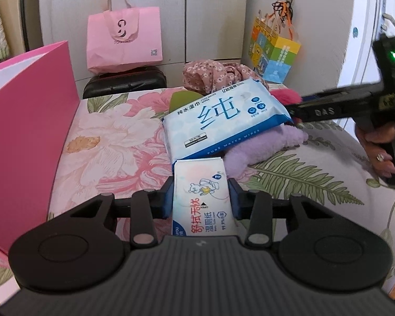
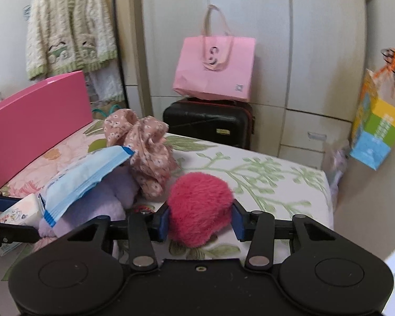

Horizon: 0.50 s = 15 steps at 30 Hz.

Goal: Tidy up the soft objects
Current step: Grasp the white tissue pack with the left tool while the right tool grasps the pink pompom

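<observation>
Two wipe packs: left gripper clamps small pack; big pack lies beyond. Right gripper squeezes one pink pompom on bed.

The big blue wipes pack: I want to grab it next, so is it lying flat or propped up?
Propped up. The big blue wipes pack rests tilted on the purple plush, its far end raised off the bed.

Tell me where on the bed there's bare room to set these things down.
Free: the floral sheet between the pink box and the big blue wipes pack, and the leaf-print stretch beyond the pink fluffy ball toward the bed's corner. Crowded: the middle, where wipes pack, purple plush and floral cloth pile together.
</observation>
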Motion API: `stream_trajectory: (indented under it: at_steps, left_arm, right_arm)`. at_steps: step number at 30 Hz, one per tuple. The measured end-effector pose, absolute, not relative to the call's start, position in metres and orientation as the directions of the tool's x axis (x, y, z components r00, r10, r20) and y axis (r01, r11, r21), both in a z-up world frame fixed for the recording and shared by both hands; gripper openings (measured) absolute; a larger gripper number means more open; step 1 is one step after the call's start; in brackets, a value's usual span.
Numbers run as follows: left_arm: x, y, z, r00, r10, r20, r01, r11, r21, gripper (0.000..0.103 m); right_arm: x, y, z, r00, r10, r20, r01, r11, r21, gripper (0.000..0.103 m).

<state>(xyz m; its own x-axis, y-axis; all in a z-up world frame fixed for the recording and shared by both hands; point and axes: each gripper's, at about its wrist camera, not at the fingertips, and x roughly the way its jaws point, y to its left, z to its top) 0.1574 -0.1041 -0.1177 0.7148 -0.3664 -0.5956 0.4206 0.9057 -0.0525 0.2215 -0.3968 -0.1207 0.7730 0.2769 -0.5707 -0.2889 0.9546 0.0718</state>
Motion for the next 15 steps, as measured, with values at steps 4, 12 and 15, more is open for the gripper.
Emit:
stream_trajectory:
  at_steps: [4, 12, 15]
  left_arm:
    - [0.153, -0.095, -0.116, 0.718, -0.369, -0.591, 0.392, 0.915, -0.095, 0.04]
    - [0.138, -0.081, -0.109, 0.726, -0.374, -0.577, 0.369, 0.92, -0.132, 0.04]
    - [0.131, -0.078, -0.104, 0.724, -0.381, -0.575, 0.375, 0.917, -0.136, 0.04]
  right_arm:
    - [0.205, -0.405, -0.121, 0.781, 0.253, -0.57, -0.235, 0.966, 0.107, 0.05]
    - [0.166, -0.409, -0.111, 0.805, 0.191, -0.562, -0.159, 0.982, 0.106, 0.05]
    - [0.155, -0.408, -0.107, 0.796, 0.166, -0.581, -0.138, 0.986, 0.093, 0.05]
